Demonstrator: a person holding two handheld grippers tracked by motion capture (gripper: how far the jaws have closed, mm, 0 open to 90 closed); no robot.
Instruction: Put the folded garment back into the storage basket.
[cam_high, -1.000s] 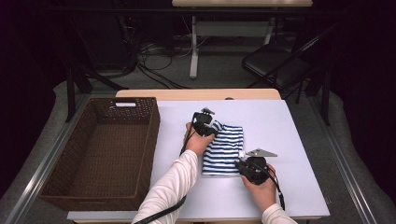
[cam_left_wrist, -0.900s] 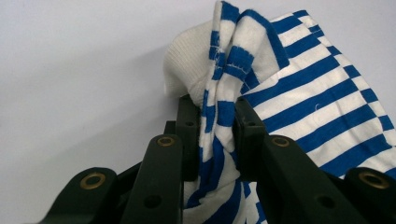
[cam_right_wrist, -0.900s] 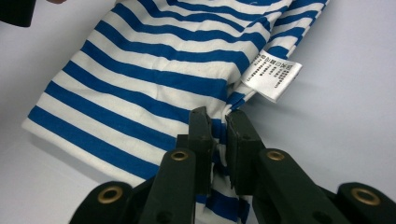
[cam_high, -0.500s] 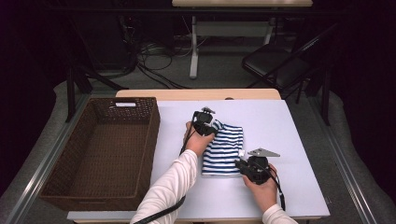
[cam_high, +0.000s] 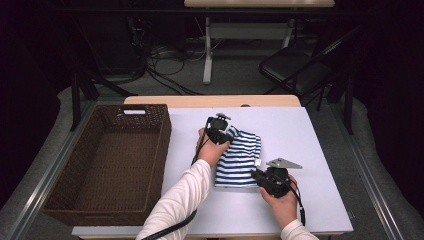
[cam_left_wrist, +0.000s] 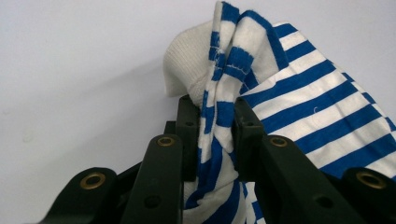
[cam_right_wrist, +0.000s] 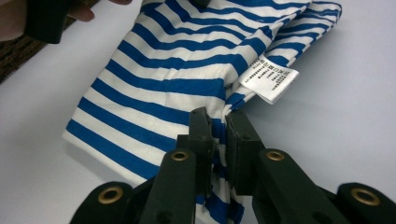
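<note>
The white care label on the striped garment carries print — too small to read.

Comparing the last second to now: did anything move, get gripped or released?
Nothing visibly changed. Left gripper and right gripper are shut on the striped shirt, folded on the white table, as before; the basket sits where it was.

The white surface carries a brown wicker basket along its left edge, reaching from the far-left corner almost to the near edge. A blue-and-white striped garment, folded small, lies flat near the middle, well apart from the right edge.
</note>
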